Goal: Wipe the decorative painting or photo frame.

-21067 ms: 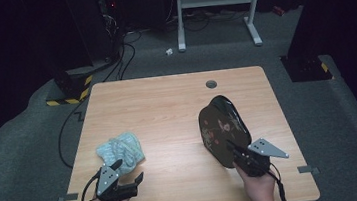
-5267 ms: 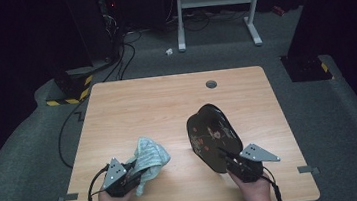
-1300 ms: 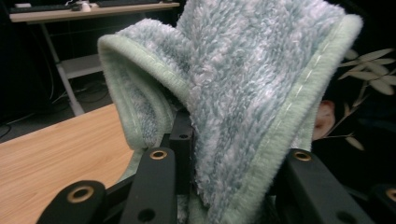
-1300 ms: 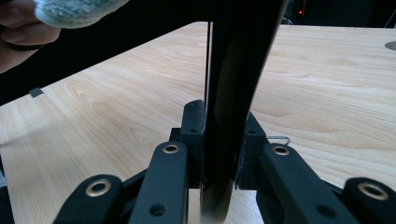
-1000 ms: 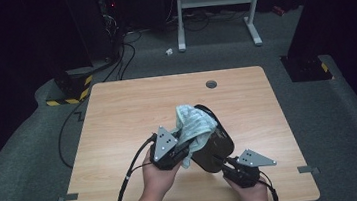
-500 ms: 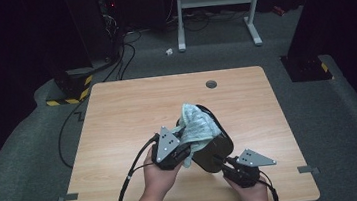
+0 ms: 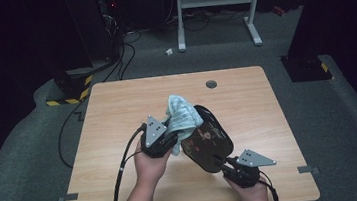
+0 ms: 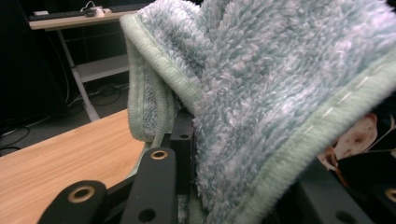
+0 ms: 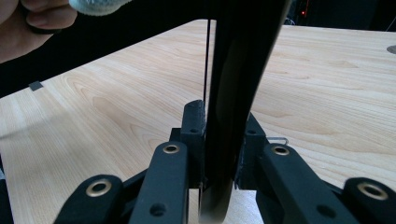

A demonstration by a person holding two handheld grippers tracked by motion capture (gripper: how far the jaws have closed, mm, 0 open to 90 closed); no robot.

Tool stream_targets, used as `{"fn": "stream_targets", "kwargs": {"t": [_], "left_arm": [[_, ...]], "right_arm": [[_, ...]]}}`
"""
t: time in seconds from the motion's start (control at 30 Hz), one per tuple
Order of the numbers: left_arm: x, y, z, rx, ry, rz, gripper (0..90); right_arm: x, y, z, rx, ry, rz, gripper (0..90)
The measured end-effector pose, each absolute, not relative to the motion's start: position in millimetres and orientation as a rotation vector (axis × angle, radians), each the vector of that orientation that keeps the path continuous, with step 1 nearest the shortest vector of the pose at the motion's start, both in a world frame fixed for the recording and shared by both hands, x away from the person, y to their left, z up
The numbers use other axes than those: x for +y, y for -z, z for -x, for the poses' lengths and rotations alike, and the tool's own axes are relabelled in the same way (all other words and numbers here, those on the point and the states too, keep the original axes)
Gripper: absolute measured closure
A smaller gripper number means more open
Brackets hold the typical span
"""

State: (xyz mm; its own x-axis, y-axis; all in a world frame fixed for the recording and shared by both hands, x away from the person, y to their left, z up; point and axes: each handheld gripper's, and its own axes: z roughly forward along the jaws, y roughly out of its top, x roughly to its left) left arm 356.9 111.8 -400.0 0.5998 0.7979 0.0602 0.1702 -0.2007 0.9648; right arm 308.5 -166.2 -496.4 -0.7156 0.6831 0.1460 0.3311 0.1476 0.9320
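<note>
Your right gripper (image 7: 227,161) pinches the rim of the dark oval patterned plate (image 7: 206,138), tilted above the wooden desk (image 7: 117,112). Your left gripper (image 7: 169,133) clamps the fluffy pale-green cloth (image 7: 182,114) against the plate's face.

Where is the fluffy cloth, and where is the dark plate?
fluffy cloth (image 7: 182,112), high view, on its bunched middle.
dark plate (image 7: 211,140), high view, on its patterned face.

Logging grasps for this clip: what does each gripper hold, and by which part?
Right gripper clamps the dark plate by its near rim; left gripper pinches a fold of the cloth.
</note>
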Motion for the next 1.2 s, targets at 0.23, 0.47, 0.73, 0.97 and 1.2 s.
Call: {"fn": "stream_targets", "kwargs": {"t": [0.23,0.47,0.73,0.97,1.2], "left_arm": [[98.6,394.7,-346.6,0.752,-0.674,-1.705,68.3],[77.3,386.7,-328.5,0.653,-0.649,-1.717,68.4],[70.7,381.6,-327.2,0.639,-0.682,-1.727,68.3],[91.5,387.5,-349.4,0.766,-0.714,-1.718,68.4],[105.4,394.8,-360.1,0.83,-0.706,-1.73,68.5]], "right_arm": [[-166.1,496.2,-307.9,2.119,-1.584,-0.979,77.3],[-166.0,496.2,-307.6,2.12,-1.579,-0.978,77.2],[-165.8,496.4,-307.7,2.119,-1.577,-0.971,77.2],[-164.9,496.1,-307.1,2.122,-1.578,-0.973,77.2],[-164.8,496.3,-307.1,2.121,-1.58,-0.966,77.2]]}}
